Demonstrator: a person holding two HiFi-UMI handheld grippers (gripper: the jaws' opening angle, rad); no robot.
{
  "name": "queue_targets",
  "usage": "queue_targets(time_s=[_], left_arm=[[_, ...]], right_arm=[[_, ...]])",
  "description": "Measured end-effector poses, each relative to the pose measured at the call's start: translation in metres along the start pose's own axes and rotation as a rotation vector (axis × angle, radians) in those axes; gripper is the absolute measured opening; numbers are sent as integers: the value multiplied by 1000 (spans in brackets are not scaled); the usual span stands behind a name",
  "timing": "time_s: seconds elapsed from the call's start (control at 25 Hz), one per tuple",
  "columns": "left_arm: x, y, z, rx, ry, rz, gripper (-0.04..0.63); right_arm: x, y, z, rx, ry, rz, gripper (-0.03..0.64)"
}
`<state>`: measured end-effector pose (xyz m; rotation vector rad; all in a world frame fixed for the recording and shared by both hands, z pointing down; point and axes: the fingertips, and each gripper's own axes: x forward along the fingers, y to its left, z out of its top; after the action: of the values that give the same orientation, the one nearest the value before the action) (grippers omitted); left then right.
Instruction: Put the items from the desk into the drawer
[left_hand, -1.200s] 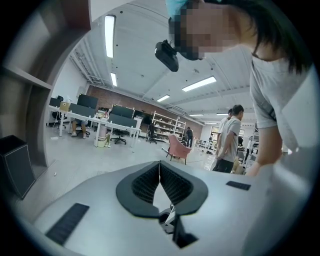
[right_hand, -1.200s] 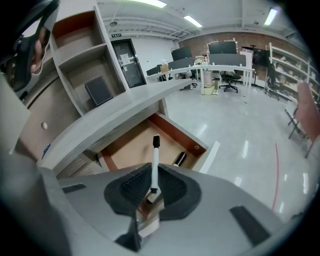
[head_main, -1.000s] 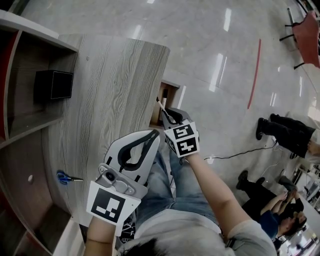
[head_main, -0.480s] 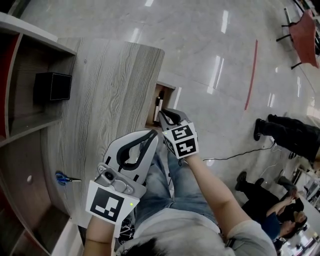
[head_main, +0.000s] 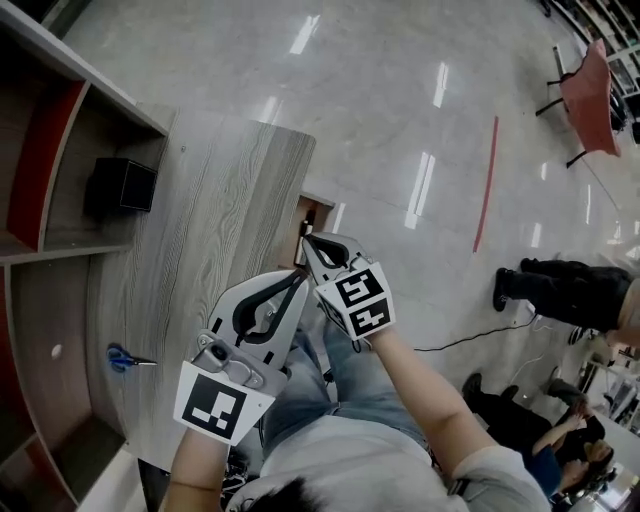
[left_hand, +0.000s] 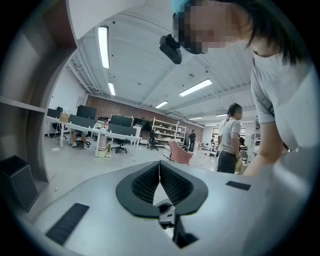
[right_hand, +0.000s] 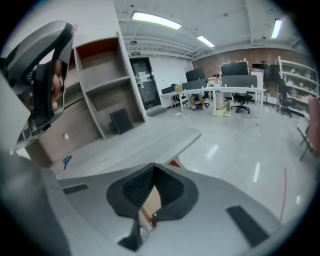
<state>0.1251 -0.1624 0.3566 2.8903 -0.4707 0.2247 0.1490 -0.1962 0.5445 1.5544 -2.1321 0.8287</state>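
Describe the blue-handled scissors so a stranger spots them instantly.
Start at the grey wood-grain desk. At its edge beside the wooden shelf unit lie small blue-handled scissors. They are the only blue thing there; the black box sits inside the shelf.

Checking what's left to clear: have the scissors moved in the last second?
No. The scissors lie at the same spot on the desk, level with the cabinet knob, just as before.

Grippers: two, left gripper (head_main: 298, 281) and right gripper (head_main: 308, 241)
Desk (head_main: 215, 230): one
Drawer (head_main: 316, 212): one
Scissors (head_main: 125, 357): one blue pair
Black box (head_main: 122, 185): one
Shelf unit (head_main: 45, 150): one
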Motion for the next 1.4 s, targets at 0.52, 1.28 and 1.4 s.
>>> queue_targets(time_s=[0.52,1.28,1.4], left_arm=[[-24,-45,39,45,-82,140,11],[-25,-137,65,103,-154,161,10],[-25,-143,65,104,-154,165,10]], right_arm=[[-134,49,93,-117,-282,163,8],[-303,78,111,-234,-538,263,8],[-311,80,108,-240,-552,277,8]])
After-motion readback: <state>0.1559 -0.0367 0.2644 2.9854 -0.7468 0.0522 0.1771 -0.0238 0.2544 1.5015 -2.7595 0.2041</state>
